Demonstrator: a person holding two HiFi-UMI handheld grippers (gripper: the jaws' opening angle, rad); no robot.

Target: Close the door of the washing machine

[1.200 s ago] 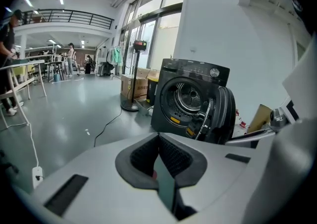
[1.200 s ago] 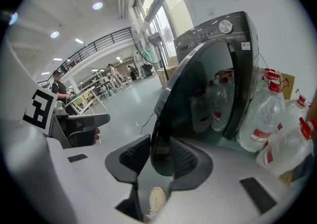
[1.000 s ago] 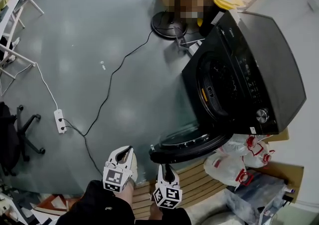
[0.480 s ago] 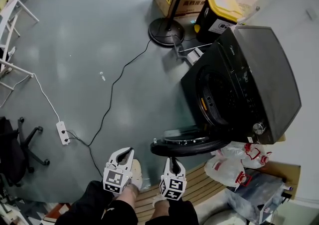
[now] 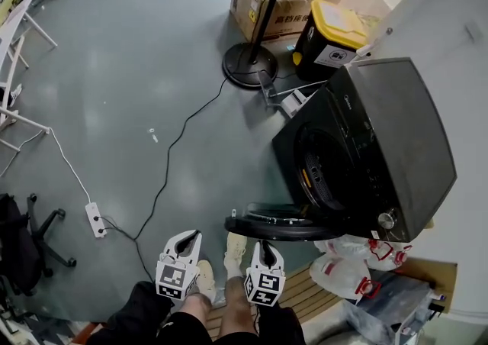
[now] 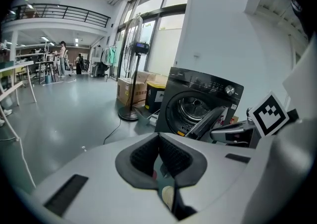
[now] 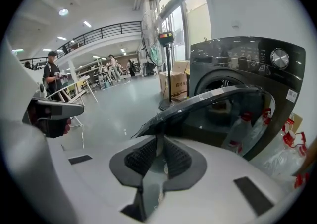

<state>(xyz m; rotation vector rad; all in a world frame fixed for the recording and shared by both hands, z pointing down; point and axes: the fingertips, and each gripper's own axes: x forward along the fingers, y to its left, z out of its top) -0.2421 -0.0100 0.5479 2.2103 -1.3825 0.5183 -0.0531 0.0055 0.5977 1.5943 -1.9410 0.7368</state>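
The dark washing machine [image 5: 385, 145] stands at the right with its round door [image 5: 280, 226] swung out and seen almost edge-on. My right gripper [image 5: 264, 246] sits just short of the door's outer rim. In the right gripper view the right gripper [image 7: 158, 139] is closing to a narrow gap with nothing between the jaws. The door [image 7: 208, 101] runs across just beyond its tips, and I cannot tell if they touch it. My left gripper [image 5: 185, 238] is to the left, over bare floor. In the left gripper view the left gripper [image 6: 159, 136] is shut and empty, and the open drum [image 6: 194, 108] lies ahead.
A standing fan [image 5: 248, 61], a cardboard box [image 5: 284, 8] and a yellow-lidded bin [image 5: 332, 30] stand beyond the machine. A black cable [image 5: 174, 154] and a white power strip [image 5: 94, 219] lie on the floor at left. Plastic bags [image 5: 352, 267] and wooden slats [image 5: 305, 299] are beside the machine.
The door has gone from showing its glass face to being seen edge-on. Both grippers have stayed low in the picture beside it, and the person's feet have come into view.
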